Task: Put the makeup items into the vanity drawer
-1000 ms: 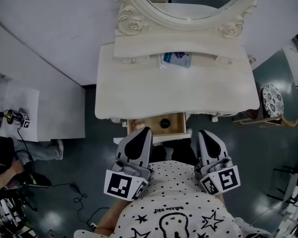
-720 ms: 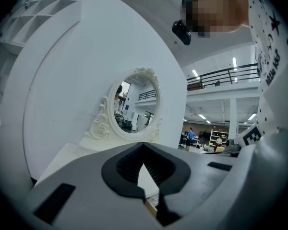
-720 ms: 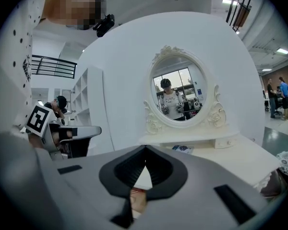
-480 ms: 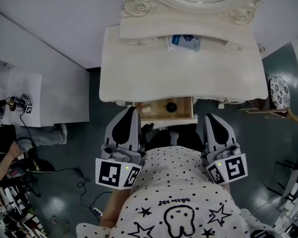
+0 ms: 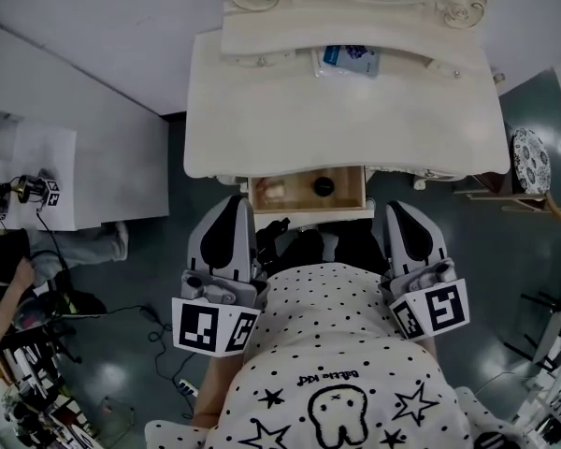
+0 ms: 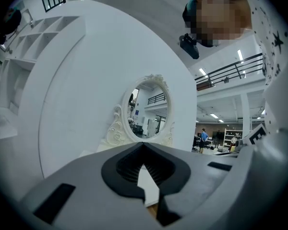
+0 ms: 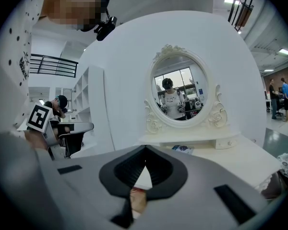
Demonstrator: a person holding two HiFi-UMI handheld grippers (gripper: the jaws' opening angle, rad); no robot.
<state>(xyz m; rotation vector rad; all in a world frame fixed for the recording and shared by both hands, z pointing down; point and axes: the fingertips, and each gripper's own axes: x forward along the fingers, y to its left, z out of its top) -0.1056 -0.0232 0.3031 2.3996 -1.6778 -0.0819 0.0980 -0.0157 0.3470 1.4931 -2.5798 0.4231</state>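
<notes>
head view, looking down: the drawer (image 5: 299,193) of the vanity stands open below the vanity top (image 5: 346,129). inside it lie a small dark round pot (image 5: 323,185) and, to its left, a pale pink item (image 5: 271,190) that i cannot identify. one blue-and-white packet (image 5: 348,60) is not in the drawer; it lies flat on the raised shelf (image 5: 262,40) under the mirror (image 7: 178,90), well apart from the drawer.

i hold the left gripper (image 5: 234,204) and the right gripper (image 5: 399,211) close to the body, just short of the drawer front. in each gripper view the jaws are together at the tips, with nothing between them (left gripper (image 6: 144,145), right gripper (image 7: 145,148)).

the packet looks thin, light and probably soft, perhaps with a slick wrapper. i judge it best pinched across its near edge, gently, since a flat thing on a smooth shelf may slide away before the jaws bite.
</notes>
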